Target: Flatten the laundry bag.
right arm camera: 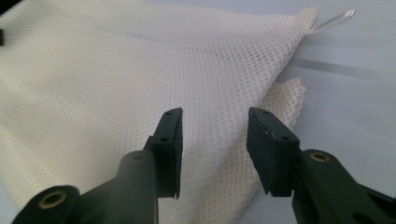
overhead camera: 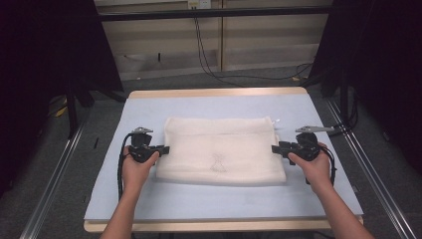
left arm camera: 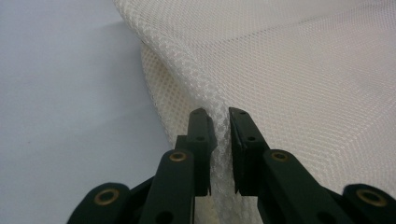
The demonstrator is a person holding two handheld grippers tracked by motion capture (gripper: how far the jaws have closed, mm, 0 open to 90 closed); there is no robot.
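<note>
A folded white mesh cloth [overhead camera: 221, 149] lies flat in the middle of the pale blue table [overhead camera: 149, 199]. At its left edge my left gripper [overhead camera: 163, 149] is shut on a pinched ridge of the mesh cloth [left arm camera: 280, 70], which runs up between the two black jaws of the left gripper [left arm camera: 221, 114]. At the cloth's right edge sits my right gripper [overhead camera: 275, 148]. In the right gripper view my right gripper [right arm camera: 215, 116] stands open, the mesh cloth [right arm camera: 116, 74] lying slack beneath the gap and touching neither pad.
A thin white ribbon tag [right arm camera: 336, 19] sticks out from the cloth's far right corner. Bare blue table surface surrounds the cloth on all sides. Metal rails [overhead camera: 54, 174] run along both sides of the table, and black cables [overhead camera: 209, 59] hang on the floor behind it.
</note>
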